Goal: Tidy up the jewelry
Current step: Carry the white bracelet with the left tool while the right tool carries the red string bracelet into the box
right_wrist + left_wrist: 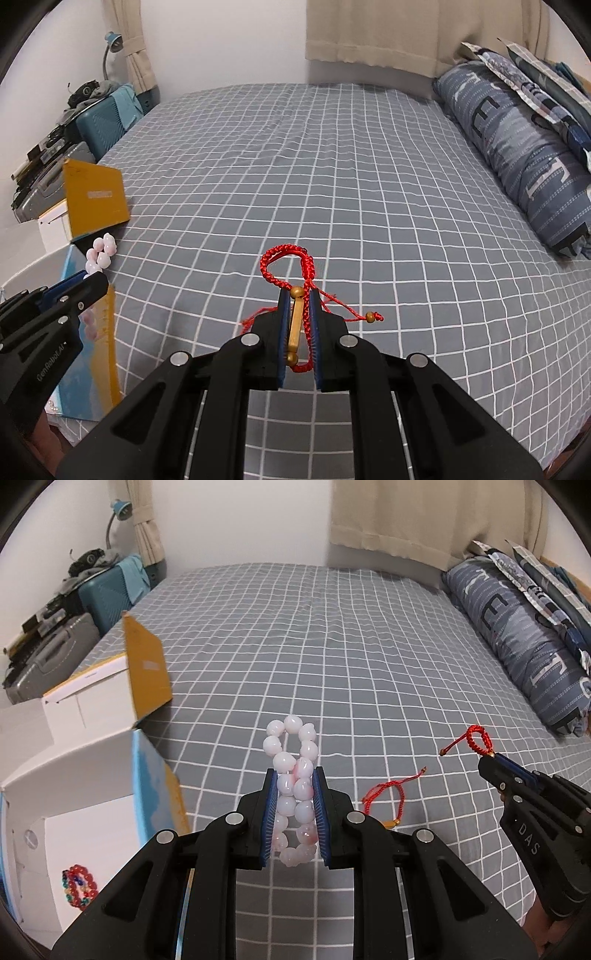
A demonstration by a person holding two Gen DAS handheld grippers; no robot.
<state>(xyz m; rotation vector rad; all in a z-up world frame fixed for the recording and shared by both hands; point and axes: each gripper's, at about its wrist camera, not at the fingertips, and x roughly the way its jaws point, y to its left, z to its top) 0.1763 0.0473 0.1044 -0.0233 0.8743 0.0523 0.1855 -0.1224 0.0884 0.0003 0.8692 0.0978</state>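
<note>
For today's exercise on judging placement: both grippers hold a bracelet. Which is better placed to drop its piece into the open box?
Left. The left gripper, shut on the pink bead bracelet, is right beside the open white box; the right gripper looks farther away.

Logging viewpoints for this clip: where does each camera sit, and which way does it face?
Left wrist: on the left gripper, facing down the bed; jaws clamp a pink bead bracelet.
Right wrist: on the right gripper, same heading; jaws clamp a red cord bracelet.
Shared: each view shows the other gripper, the bed, the open box.
</note>
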